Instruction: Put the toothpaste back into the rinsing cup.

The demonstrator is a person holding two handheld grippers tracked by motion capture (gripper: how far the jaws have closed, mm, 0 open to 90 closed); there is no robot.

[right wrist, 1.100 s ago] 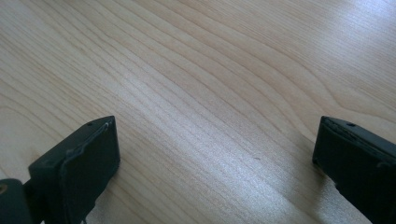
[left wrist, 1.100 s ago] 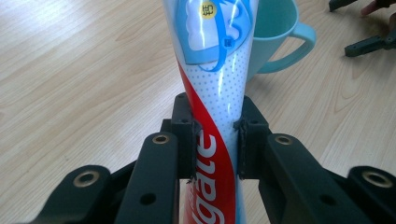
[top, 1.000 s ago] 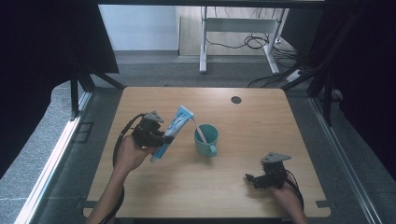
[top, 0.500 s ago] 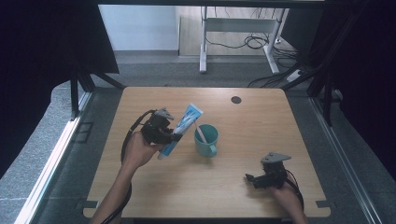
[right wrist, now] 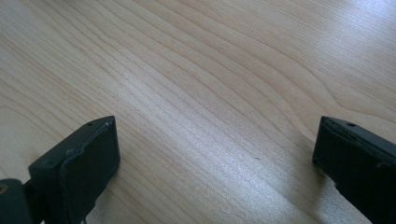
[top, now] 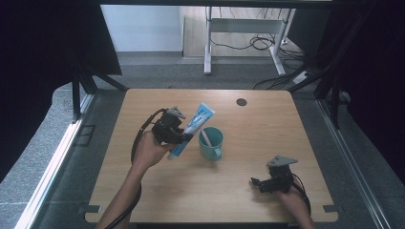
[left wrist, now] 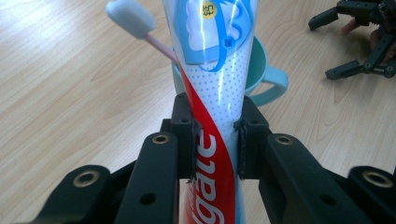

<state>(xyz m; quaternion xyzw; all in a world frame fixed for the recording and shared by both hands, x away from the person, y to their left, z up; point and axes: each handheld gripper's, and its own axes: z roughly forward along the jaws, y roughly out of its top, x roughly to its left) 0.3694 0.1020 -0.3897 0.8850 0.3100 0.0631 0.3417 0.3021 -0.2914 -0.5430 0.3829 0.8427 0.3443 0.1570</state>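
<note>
A person is sitting at a pale wooden table (top: 143, 200), forearms coming in from the near edge, a two-jaw gripper in each hand. The left gripper (top: 183, 137) is clamping a toothpaste tube (top: 193, 128) across its middle, both black pads pressing its sides, and is holding it off the table, tilted with the flat crimped end up and away toward the far right. The tube is hanging just beside a teal mug (top: 211, 143) that is standing near the table's centre with its handle toward the person; the two are not touching in the high view. A toothbrush (top: 205, 136) is leaning inside the mug, its white head sticking out above the rim. In the left gripper view the tube (left wrist: 212, 88) is rising in front of the mug (left wrist: 261, 70), with the toothbrush head (left wrist: 130, 18) to its left. The right gripper (top: 256, 182) is resting near the front right corner, well apart from the mug, its jaws standing wide with nothing but bare wood between them. A small dark round cap (top: 241, 101) is sitting near the far edge. Bare wood is lying open along the far, left and near edges, and between mug and right gripper.
</note>
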